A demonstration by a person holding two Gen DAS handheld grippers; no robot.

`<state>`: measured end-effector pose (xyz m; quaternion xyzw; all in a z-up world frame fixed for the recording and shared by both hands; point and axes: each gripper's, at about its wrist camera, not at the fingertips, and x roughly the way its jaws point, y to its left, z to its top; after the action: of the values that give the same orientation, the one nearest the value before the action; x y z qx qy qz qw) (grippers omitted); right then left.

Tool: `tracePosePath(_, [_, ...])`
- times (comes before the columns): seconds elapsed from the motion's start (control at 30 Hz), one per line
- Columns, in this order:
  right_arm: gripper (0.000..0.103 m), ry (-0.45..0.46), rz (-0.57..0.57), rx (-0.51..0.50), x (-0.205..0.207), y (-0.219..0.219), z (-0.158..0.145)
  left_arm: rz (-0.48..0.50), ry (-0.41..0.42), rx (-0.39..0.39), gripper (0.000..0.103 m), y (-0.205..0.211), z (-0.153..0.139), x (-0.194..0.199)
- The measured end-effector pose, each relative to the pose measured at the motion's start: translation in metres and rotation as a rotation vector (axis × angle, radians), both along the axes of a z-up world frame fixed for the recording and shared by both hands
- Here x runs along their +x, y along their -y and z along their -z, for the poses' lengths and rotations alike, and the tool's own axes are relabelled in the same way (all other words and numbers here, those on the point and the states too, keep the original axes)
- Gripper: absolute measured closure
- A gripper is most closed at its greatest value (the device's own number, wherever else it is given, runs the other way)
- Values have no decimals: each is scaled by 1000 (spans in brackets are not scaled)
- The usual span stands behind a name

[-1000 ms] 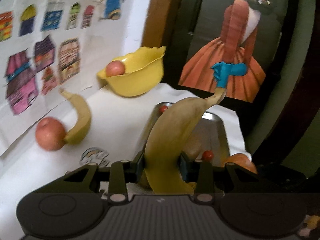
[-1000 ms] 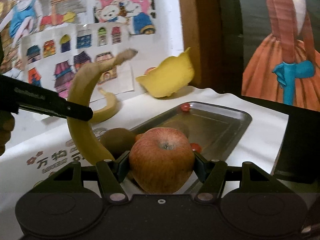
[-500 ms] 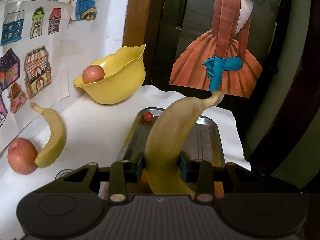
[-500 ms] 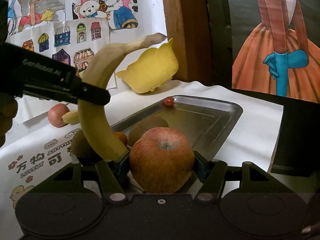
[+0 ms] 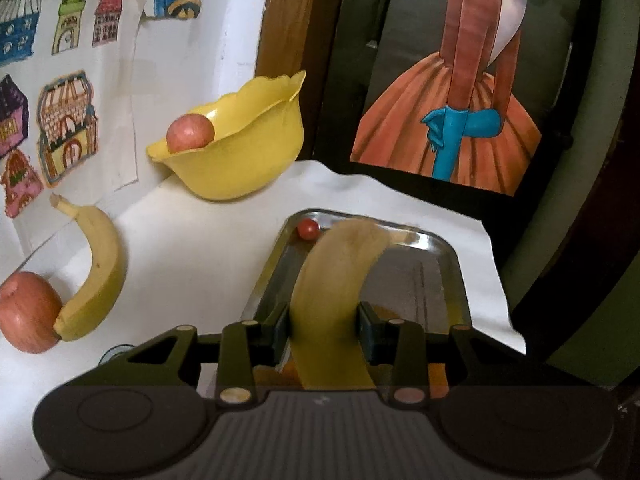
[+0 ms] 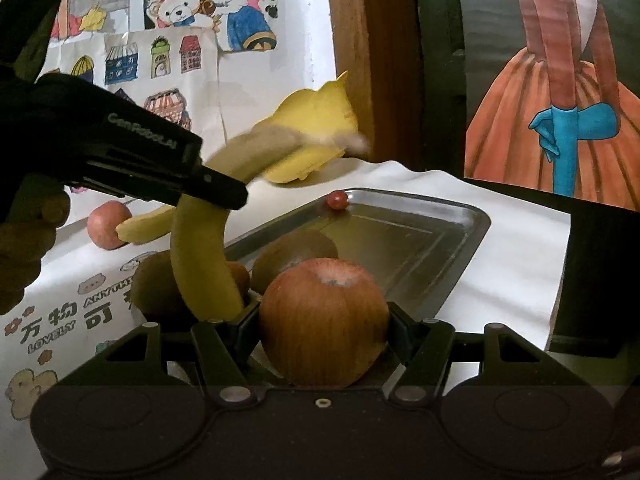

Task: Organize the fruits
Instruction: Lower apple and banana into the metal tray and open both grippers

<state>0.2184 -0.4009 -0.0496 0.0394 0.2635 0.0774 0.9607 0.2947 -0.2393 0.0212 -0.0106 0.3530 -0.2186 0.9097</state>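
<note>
Banana, clamped upright in my left gripper, points toward the tray; my right gripper grips an apple.

We note the bowl behind and left of the tray, one apple in it; a tomato in the tray's far-left corner.

Setting: domestic room, likely a family home. Evidence: children's coloured drawings of houses and cartoon figures taped to a white wall; painted poster of a figure in an orange gown; wooden door frame; table under white printed cloth; yellow fruit bowl.
</note>
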Motion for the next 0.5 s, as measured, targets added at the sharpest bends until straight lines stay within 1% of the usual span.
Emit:
tracePosePath(0.13, [37,8,-1,-19,1,-4,-1,-3,-26,7,64,0,10,5])
tracePosePath(0.27, [37,28,-10,-24,0,-5,-3,-12,-35,-7,64,-2,16,8])
tracePosePath(0.37, [32,45,-19,-37,-2,-8,-5,-15,-41,-12,63,-3,18,10])
tracePosePath(0.43, [31,47,-13,-51,-2,-10,-5,-16,-40,-11,63,-3,19,10])
tracePosePath(0.5, [28,42,-9,-51,-3,-10,-4,-16,-24,-15,63,-4,19,8])
